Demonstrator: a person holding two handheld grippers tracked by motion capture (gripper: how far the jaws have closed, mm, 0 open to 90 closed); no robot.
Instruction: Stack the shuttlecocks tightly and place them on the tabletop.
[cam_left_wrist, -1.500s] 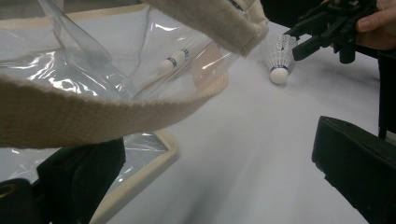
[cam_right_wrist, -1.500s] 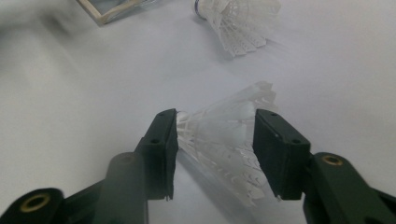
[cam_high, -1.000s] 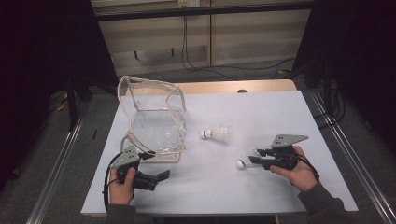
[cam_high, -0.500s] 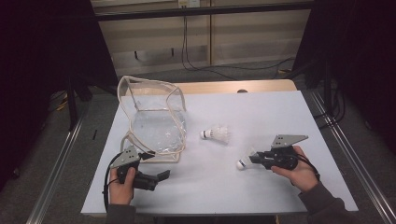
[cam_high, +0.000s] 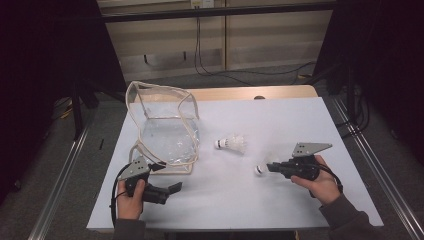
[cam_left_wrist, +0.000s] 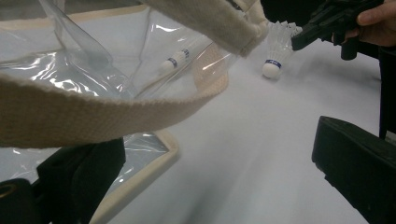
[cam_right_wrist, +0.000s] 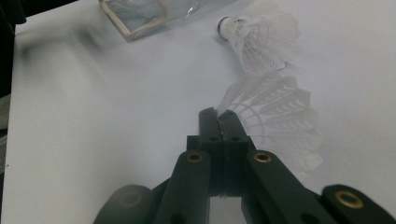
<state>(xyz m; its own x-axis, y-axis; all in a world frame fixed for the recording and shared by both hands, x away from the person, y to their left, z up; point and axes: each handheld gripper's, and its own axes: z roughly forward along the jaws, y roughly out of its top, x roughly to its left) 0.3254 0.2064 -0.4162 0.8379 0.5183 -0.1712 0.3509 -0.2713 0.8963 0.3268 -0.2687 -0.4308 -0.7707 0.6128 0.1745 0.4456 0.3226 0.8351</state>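
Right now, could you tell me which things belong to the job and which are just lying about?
In the job: right gripper, shut on a shuttlecock; second shuttlecock; clear bag; left gripper, open beside the bag.
Lying about: cables on the floor behind the table.

Room around me was dark. White desk (cam_high: 280, 120) stood on grey floor (cam_high: 65, 165); pale panelled wall (cam_high: 260, 40) behind, black cables (cam_high: 200, 55) hanging.
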